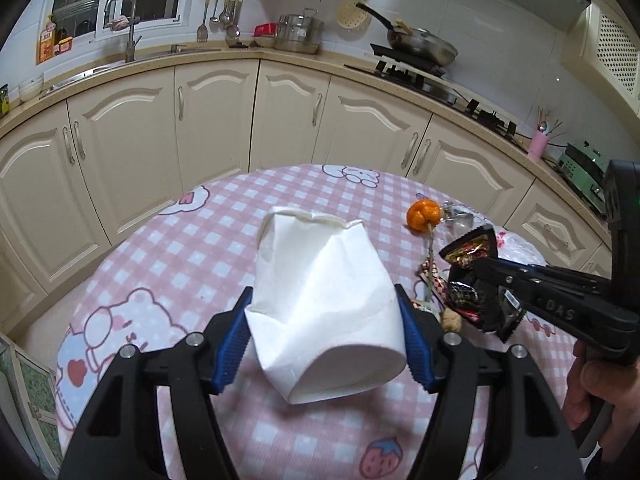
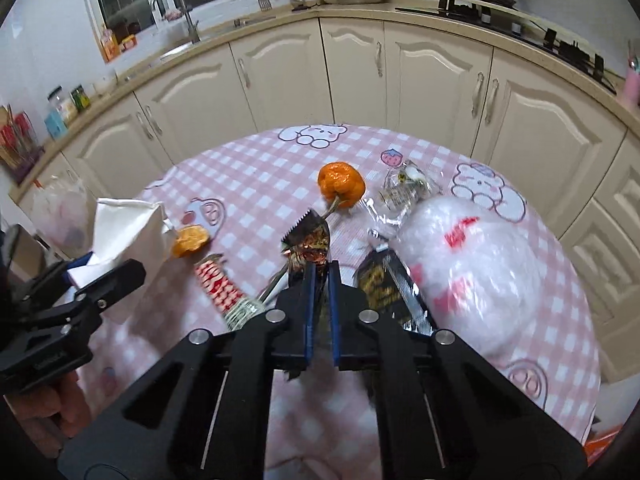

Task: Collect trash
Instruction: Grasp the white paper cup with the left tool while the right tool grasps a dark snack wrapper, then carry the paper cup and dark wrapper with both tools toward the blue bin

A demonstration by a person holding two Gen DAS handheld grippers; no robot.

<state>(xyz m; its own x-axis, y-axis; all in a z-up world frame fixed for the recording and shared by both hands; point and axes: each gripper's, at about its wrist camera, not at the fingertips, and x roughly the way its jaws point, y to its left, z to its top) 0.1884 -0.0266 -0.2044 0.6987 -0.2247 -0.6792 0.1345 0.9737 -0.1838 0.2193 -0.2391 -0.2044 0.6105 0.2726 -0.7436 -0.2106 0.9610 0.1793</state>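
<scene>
Looking along your left claw (image 1: 324, 316), you see its two blue pads pressed on both sides of a white paper bag (image 1: 320, 296). The claw is clamped on this bag, and the bag is lifted a little above the pink checked tabletop (image 1: 192, 248) with its open mouth pointing away from you. To the right, your right claw (image 1: 486, 268) comes in from the side and pinches a dark snack wrapper (image 1: 472, 250) with a saw-tooth edge. Behind it an orange mandarin peel (image 1: 422, 216) lies on the cloth, near a clear crumpled wrapper (image 1: 460, 216). Your hand (image 1: 600, 384) shows at the right edge.

From the right wrist view, the right claw (image 2: 320, 280) has its pads together on the dark snack wrapper (image 2: 310, 244), which stands up between them. A red and white wrapper (image 2: 220, 286) lies just left of the claw, and a black and gold wrapper (image 2: 384, 284) just right of it. A big white plastic bag (image 2: 476, 264) with red print lies on the right part of the tabletop (image 2: 256, 176). The mandarin peel (image 2: 342, 184) is farther away, and a second small orange piece (image 2: 190, 242) lies beside the white paper bag (image 2: 128, 228). The left claw (image 2: 108, 280) is at the left side, holding this bag.
</scene>
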